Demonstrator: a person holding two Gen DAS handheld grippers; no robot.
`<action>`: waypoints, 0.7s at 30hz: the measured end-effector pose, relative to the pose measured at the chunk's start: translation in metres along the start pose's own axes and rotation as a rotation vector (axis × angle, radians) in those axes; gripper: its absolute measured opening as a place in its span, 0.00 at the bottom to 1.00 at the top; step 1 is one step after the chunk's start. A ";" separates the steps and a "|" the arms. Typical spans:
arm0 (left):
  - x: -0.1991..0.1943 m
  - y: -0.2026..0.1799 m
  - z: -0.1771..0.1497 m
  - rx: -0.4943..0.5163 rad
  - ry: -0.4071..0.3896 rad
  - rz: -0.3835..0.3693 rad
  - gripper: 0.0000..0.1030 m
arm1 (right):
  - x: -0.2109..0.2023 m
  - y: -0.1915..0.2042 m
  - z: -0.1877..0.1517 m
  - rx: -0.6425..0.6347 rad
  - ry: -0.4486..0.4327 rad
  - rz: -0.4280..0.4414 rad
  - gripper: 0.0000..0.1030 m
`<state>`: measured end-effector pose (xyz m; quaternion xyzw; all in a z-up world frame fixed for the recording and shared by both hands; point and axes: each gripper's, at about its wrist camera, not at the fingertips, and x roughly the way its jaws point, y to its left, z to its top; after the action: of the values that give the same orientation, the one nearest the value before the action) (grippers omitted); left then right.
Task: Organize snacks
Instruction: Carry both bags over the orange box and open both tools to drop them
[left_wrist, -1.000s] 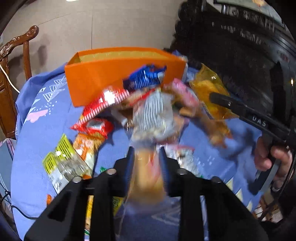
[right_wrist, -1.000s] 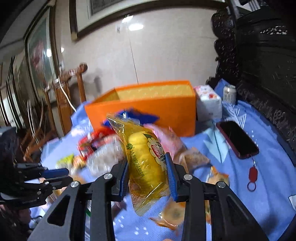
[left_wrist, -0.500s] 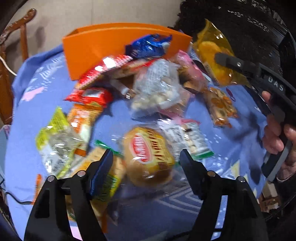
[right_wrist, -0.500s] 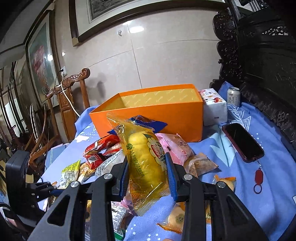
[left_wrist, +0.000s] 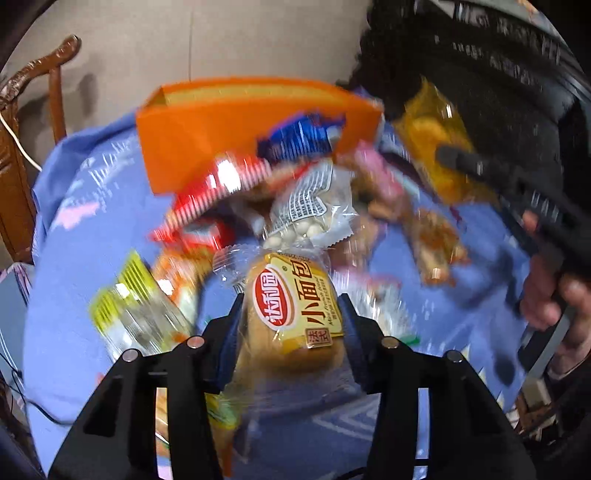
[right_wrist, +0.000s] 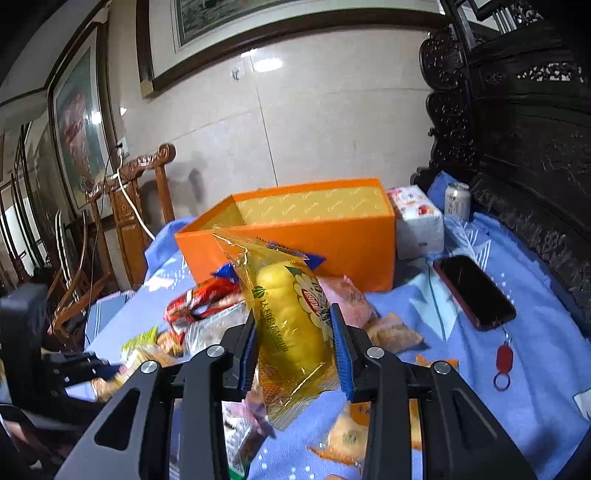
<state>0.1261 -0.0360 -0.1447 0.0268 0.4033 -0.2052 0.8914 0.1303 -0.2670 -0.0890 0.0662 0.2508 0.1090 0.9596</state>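
My left gripper is shut on a small bread bun packet with a red and yellow label, held above the blue cloth. My right gripper is shut on a yellow cake packet, held upright; it also shows in the left wrist view at the upper right. The open orange box stands behind the snack pile, and in the left wrist view too. Several loose packets lie in front of it: red, blue, clear with white pieces, yellow-green.
A dark phone with a red key tag lies right of the box. A white tissue pack and a can stand behind it. Wooden chairs are at left, dark carved furniture at right.
My left gripper, open over the bun packet half a second ago, has closed on it and lifted it. My right gripper has kept its hold on the yellow packet.
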 end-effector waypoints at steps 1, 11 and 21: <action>-0.005 0.004 0.011 -0.008 -0.027 0.000 0.46 | 0.000 -0.001 0.005 0.003 -0.013 -0.001 0.35; -0.024 0.031 0.122 -0.048 -0.277 0.022 0.46 | 0.041 -0.014 0.083 0.065 -0.154 -0.020 0.35; 0.046 0.076 0.208 -0.144 -0.264 0.076 0.49 | 0.119 -0.014 0.132 0.081 -0.159 -0.051 0.35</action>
<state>0.3297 -0.0263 -0.0470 -0.0494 0.2951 -0.1436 0.9433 0.2990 -0.2609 -0.0323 0.1070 0.1798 0.0688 0.9754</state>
